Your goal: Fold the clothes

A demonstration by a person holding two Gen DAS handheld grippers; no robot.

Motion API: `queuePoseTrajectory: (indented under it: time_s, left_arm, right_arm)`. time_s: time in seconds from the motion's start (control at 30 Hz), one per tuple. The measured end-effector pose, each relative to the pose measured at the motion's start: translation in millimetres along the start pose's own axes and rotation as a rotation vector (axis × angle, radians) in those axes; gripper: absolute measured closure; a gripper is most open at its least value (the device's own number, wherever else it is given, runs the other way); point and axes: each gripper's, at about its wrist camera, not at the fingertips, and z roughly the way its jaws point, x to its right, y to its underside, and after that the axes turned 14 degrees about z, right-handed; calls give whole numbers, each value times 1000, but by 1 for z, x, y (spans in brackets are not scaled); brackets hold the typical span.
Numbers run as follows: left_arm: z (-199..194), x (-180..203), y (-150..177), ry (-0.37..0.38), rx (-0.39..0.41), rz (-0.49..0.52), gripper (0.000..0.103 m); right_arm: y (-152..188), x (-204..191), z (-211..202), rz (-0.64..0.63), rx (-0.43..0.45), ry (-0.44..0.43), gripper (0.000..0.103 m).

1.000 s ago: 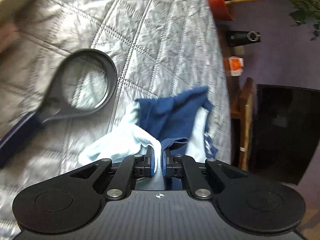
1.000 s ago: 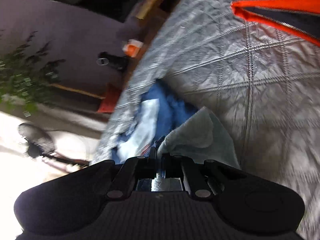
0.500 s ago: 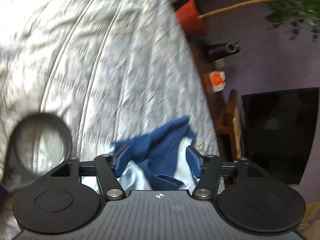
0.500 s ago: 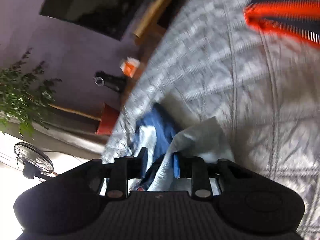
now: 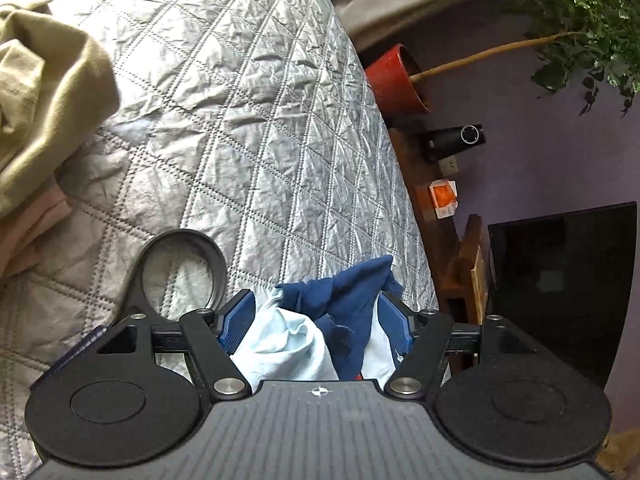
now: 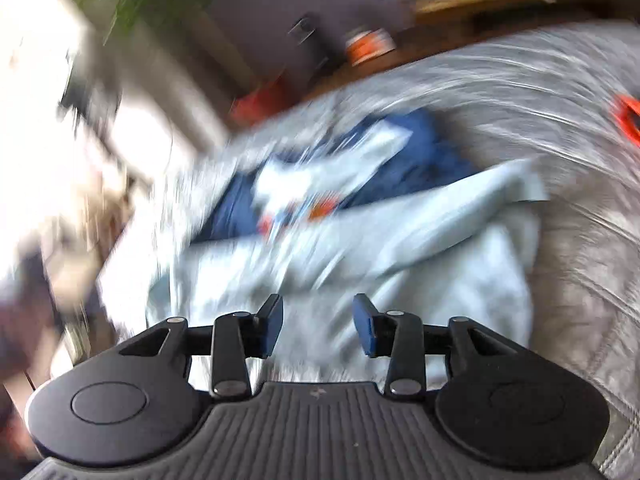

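both hand-held grippers fill the bottom of their frames with their fingers spread and nothing pinched between them. the left gripper has its blue pads wide apart, one at each side of a bunched blue and pale garment that sits low in the middle of the left wrist frame; the cloth lies in the gap, but the pads do not press it. that garment shows a pale blue part at lower centre and a dark navy part just to the right of it and above. it rests on a grey quilted bedspread that takes up the centre and left of the frame. at the left of centre, a dark ring-shaped tool lies on the bedspread, just beside the left finger. an olive cloth is heaped at the upper left edge, with a pinkish cloth under it. down the right side of the frame are a red plant pot, a leafy plant at the upper right, and a dark screen at the lower right.

the right gripper is also parted, less widely, and its pads hang over the pale part of the same garment, which spreads across the centre of the right wrist frame on the bedspread. this frame is heavily blurred, so whether the pads touch the cloth cannot be told. an orange-edged item shows at the right edge.
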Motion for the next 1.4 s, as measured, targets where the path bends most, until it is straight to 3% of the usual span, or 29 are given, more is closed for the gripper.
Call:
queuePoseTrajectory:
  time_s: [0.07,0.23,0.3,0.4,0.57,0.63,0.7,0.77,0.9,1.0,1.1,1.2,1.3,1.37,1.4]
  left_arm:
    - [1,2,1,18,-16,3,30]
    - [8,6,1,44,-55,12,30]
    - [6,4,-1,45,-47,2,30]
    - [4,2,-5,46,-35,-14,30]
    - [0,-2,-11,48,-15,-39,30]
    - [-1,-4,-13,50,-8,-48,29]
    - [-2,-5,-15,52,-5,-55,29]
    - [-2,-5,-15,55,-9,-52,29]
    - [-2,-5,-16,62,-18,-47,28]
    - [-1,-6,-16,67,-22,-52,28]
    - [0,-5,-15,68,-23,-44,28]
    - [0,-5,-15,68,-25,-44,28]
    - [0,-6,-19,68,-25,-45,28]
    - [0,-5,-21,68,-26,-35,28]
    - [-1,-3,-22,67,-29,-19,28]
  right_arm:
    - [8,-15,13,-73,-64,4,72]
    - [-3,-30,35,-109,-68,44,74]
    - [-6,-37,35,-138,-50,43,79]
    - [-11,-47,36,-181,-24,42,70]
    - [-19,-64,36,-253,19,40,70]
    - [-22,-71,36,-282,36,39,64]
    - [-3,-81,40,-324,-53,-33,59]
    - [20,-91,51,-385,-142,-46,60]
    - [46,-100,66,-472,-191,-4,57]
    - [38,-107,71,-505,-142,3,60]
    - [4,-111,84,-490,10,85,59]
    - [-35,-109,79,-360,122,106,62]
    - [-37,-119,54,-366,102,15,60]
    - [-13,-125,40,-445,45,-50,62]
    - [7,-128,37,-525,24,-42,62]
